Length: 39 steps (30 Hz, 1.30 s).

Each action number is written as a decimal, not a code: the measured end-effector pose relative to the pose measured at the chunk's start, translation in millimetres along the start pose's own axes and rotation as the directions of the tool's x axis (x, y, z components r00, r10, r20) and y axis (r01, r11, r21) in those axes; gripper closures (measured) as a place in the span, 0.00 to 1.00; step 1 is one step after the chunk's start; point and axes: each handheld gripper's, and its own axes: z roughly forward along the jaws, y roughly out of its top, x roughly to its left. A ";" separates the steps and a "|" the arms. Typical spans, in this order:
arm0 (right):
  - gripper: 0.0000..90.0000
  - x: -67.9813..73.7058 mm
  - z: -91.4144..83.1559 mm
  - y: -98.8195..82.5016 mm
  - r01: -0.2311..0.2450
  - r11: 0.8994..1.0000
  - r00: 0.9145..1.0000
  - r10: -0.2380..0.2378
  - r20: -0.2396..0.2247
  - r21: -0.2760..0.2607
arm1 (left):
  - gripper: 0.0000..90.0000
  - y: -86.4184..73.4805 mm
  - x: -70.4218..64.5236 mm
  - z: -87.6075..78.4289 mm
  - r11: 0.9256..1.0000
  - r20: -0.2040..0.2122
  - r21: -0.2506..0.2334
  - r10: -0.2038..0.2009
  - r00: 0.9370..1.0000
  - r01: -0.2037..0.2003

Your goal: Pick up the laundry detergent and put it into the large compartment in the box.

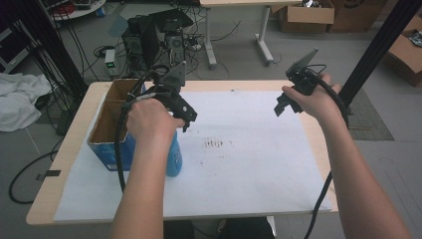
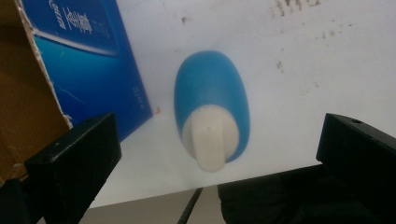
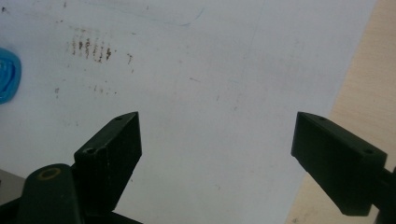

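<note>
The bottle [image 1: 174, 154] stands on the sheet [image 1: 249, 169] covering the worktop [image 1: 74, 129]; the box [image 1: 112, 124] sits just left of it; the stain [image 1: 218, 144] lies to its right.

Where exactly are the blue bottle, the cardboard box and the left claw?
blue bottle [image 2: 212, 93]: left gripper view, on its blue shoulder above the white cap.
cardboard box [image 1: 113, 149]: high view, on its blue outer side wall.
left claw [image 2: 219, 154]: left gripper view, midway between its two black jaws, which stand wide apart.

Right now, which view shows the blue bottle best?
Left gripper view: the blue bottle sits centred between the open jaws, seen from above, white cap and body clear. In the high view the left forearm covers most of it. The right gripper view catches a blue sliver at its edge.
</note>
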 end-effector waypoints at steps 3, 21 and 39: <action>0.18 -1.0 2.4 0.0 0.006 1.000 1.000 -0.006 -0.002 -0.001 | 0.00 -0.1 0.5 8.9 1.000 0.008 0.011 -0.005 1.000 0.005; 0.18 -3.4 12.3 0.0 -0.004 1.000 1.000 0.004 -0.014 0.003 | 0.01 -1.0 -0.6 45.1 0.999 0.013 0.039 -0.019 1.000 0.019; 0.19 -6.1 20.0 -1.4 0.001 1.000 0.999 -0.001 -0.034 0.001 | 0.05 -1.8 -4.8 62.6 0.998 -0.003 0.053 -0.023 1.000 0.023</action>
